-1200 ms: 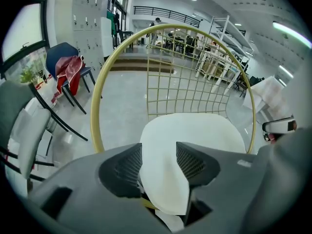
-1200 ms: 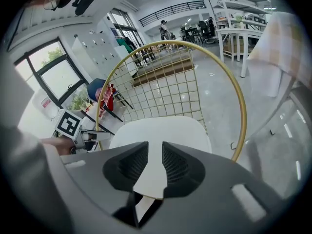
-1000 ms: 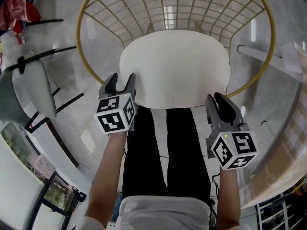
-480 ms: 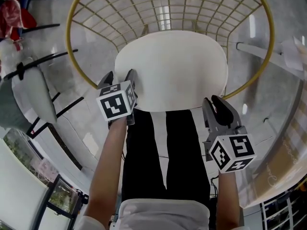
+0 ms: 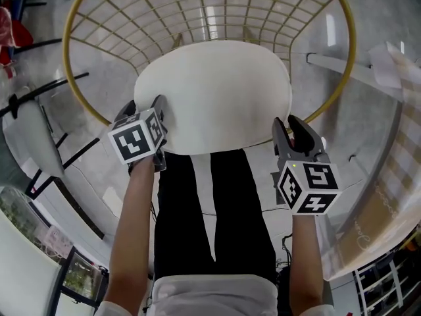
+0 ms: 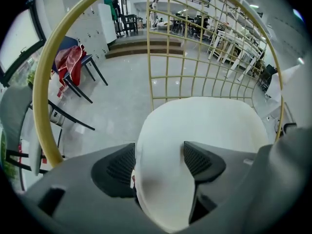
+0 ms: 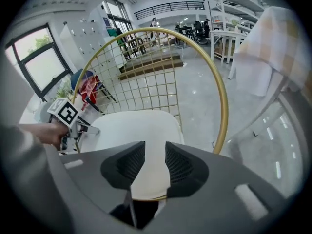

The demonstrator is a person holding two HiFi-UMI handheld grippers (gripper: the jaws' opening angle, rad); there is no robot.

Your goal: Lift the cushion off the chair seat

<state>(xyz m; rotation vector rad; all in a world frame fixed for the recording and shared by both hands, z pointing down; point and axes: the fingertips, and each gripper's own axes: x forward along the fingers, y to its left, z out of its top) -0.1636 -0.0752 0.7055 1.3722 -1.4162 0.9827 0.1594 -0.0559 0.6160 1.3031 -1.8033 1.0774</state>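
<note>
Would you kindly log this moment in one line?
left tool: jaws just opening, astride cushion edge | right tool: jaws just opening, empty | cushion on chair

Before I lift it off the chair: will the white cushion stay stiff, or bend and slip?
The cushion looks thick with rounded edges, so it is probably soft and light. It is wide, so held at one edge it may sag. Its cover looks smooth, so it could slip.

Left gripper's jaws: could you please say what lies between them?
The cushion's edge, seen in the left gripper view; the left gripper's jaws have just been opening.
</note>
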